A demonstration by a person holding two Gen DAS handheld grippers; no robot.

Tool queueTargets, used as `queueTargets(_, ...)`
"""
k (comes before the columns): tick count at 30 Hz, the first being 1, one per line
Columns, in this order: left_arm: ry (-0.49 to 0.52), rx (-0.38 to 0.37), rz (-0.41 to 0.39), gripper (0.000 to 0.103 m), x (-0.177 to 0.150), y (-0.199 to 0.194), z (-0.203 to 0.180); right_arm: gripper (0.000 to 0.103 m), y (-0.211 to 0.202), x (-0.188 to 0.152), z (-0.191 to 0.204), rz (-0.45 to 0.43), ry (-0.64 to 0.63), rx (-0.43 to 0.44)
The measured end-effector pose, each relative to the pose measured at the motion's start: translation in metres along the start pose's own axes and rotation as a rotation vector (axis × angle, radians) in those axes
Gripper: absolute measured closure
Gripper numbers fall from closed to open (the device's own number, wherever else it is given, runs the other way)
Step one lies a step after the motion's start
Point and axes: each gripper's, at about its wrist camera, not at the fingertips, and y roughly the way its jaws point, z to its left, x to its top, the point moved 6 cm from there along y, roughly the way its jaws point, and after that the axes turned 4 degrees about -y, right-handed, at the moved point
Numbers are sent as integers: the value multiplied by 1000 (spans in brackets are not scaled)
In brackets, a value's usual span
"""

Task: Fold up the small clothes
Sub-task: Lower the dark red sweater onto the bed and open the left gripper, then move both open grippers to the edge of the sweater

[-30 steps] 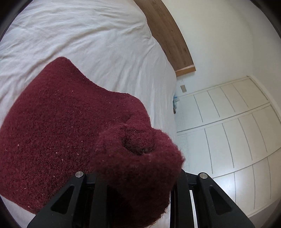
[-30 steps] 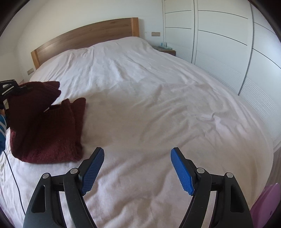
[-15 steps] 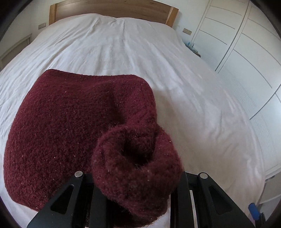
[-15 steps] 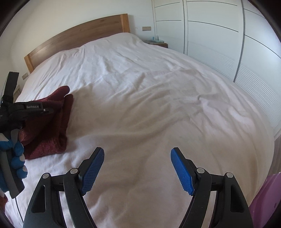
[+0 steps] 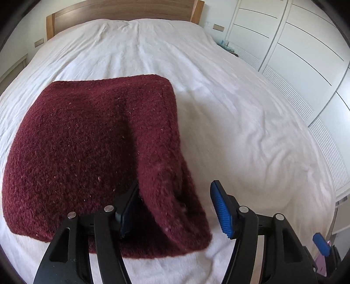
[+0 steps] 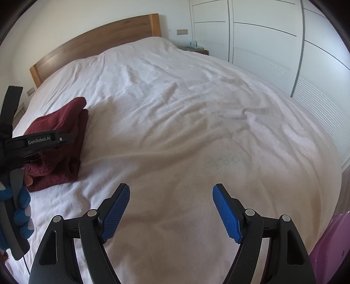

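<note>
The dark red knitted garment (image 5: pixel 91 139) lay on the white bed (image 5: pixel 240 122), folded into a thick block near the bed's left edge and close to its foot end, far from the wooden headboard (image 5: pixel 122 8). Its right-hand flap drooped over the block's side toward the foot edge. It looked soft, bulky and limp, likely light, with a fuzzy knit that should catch on rubber pads rather than slip; a doubled edge or corner seemed the best place to take hold, since a single layer would sag and pull the fold apart. The left gripper (image 5: pixel 175 209) had just been opening: the flap hung between its jaws, the right blue pad standing clear of the wool, so it no longer pinched. The right gripper (image 6: pixel 170 209) hovered wide open and empty over bare sheet, well apart from the garment.
</note>
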Motion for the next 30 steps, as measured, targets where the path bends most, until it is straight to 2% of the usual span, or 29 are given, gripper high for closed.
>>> queueTargets(2, 1, -33, 6, 44, -4, -11, -6, 24, -4, 0, 2, -2, -15, 0)
queueTargets(8, -25, -210, 26, 44, -10, -51, -11, 24, -14, 4, 9, -3, -48, 12)
queueTargets(12, -28, -273, 11, 44, -7, -79, 7, 24, -22, 11, 29, -17, -91, 57)
queueTargets(16, -27, -260, -29, 44, -3, -109, 37, 24, -29, 23, 65, -37, -157, 136)
queueTargets(20, -13, -180, -77, 44, 12, -129, 78, 24, -36, 43, 114, -67, -239, 246)
queueTargets(24, -5, -134, -112, 44, 33, -132, 112, 24, -41, 67, 167, -106, -328, 341)
queueTargets(27, 14, -132, -126, 44, 48, -127, 127, 24, -38, 86, 205, -123, -372, 417)
queueTargets(30, 32, -129, -133, 44, 60, -115, 134, 24, -21, 101, 237, -120, -403, 454)
